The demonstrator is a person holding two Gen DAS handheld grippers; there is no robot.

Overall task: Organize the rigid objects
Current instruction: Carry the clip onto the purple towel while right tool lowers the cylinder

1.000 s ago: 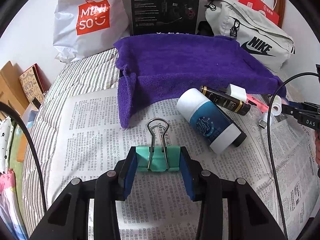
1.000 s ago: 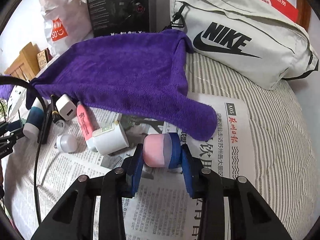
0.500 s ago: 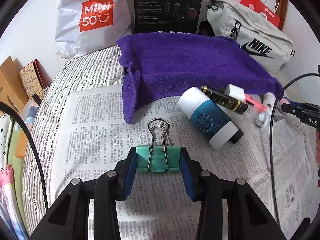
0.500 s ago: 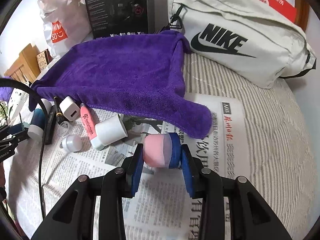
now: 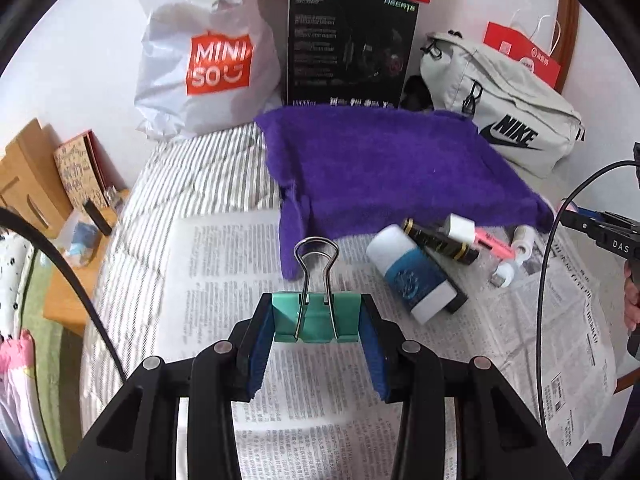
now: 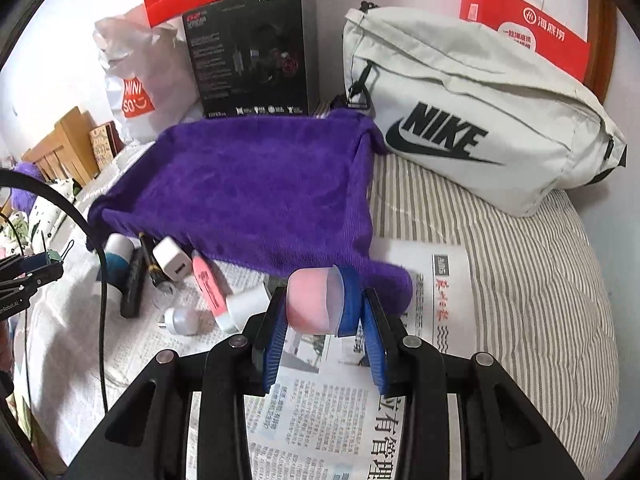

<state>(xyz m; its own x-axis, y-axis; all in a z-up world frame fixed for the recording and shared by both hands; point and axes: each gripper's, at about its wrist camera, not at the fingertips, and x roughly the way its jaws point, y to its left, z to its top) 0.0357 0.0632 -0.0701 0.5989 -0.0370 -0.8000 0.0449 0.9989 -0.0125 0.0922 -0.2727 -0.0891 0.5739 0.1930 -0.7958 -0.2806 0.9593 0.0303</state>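
Note:
My left gripper (image 5: 316, 322) is shut on a teal binder clip (image 5: 314, 318) and holds it above the newspaper (image 5: 224, 264), its wire handles pointing toward the purple towel (image 5: 384, 172). My right gripper (image 6: 324, 312) is shut on a pink and blue capped container (image 6: 320, 300), held above the newspaper near the towel's (image 6: 248, 192) front corner. A pile lies by the towel's front edge: a blue and white bottle (image 5: 412, 280), a black and gold tube (image 5: 440, 242), a white charger (image 6: 174, 262), a pink highlighter (image 6: 210, 286) and a small white bulb-like item (image 6: 180, 320).
A Miniso bag (image 5: 204, 52), a black box (image 5: 348, 48) and a grey Nike bag (image 6: 472, 128) stand behind the towel. A red paper bag (image 6: 528, 28) is at the far right. Wooden furniture (image 5: 28, 184) is at the left, beside the striped bed.
Both grippers have risen and drawn back, each still holding its object. The towel and the pile look farther away and lower in both views.

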